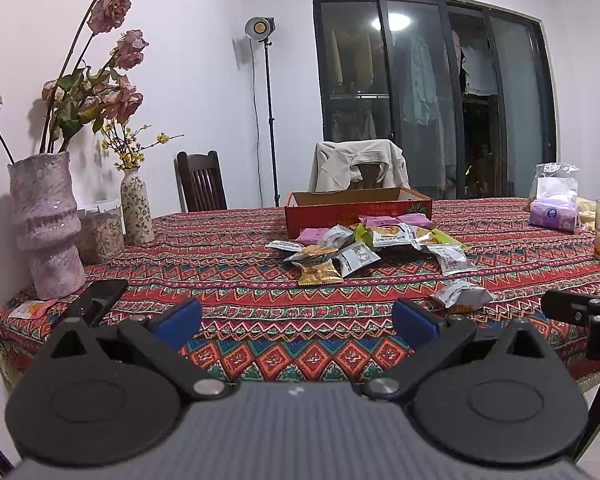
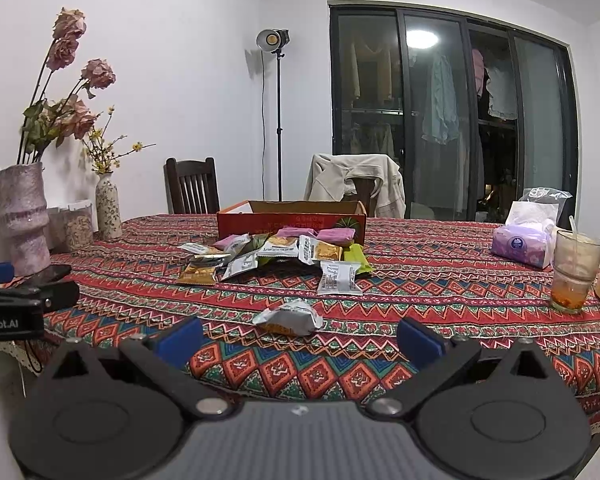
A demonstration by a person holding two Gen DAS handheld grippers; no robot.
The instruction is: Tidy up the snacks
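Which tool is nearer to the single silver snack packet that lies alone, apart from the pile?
Right. The right tool is open just before the lone silver packet. The left tool, also open, has that packet off to its right.

We see a heap of snack packets (image 1: 364,246) on the table (image 1: 236,280), just before an open box (image 1: 358,210). One packet (image 2: 288,317) lies apart, nearer us. Two vases (image 1: 46,220) stand left; tissues (image 2: 520,240) and a glass (image 2: 574,276) right; chairs (image 2: 192,186) behind.
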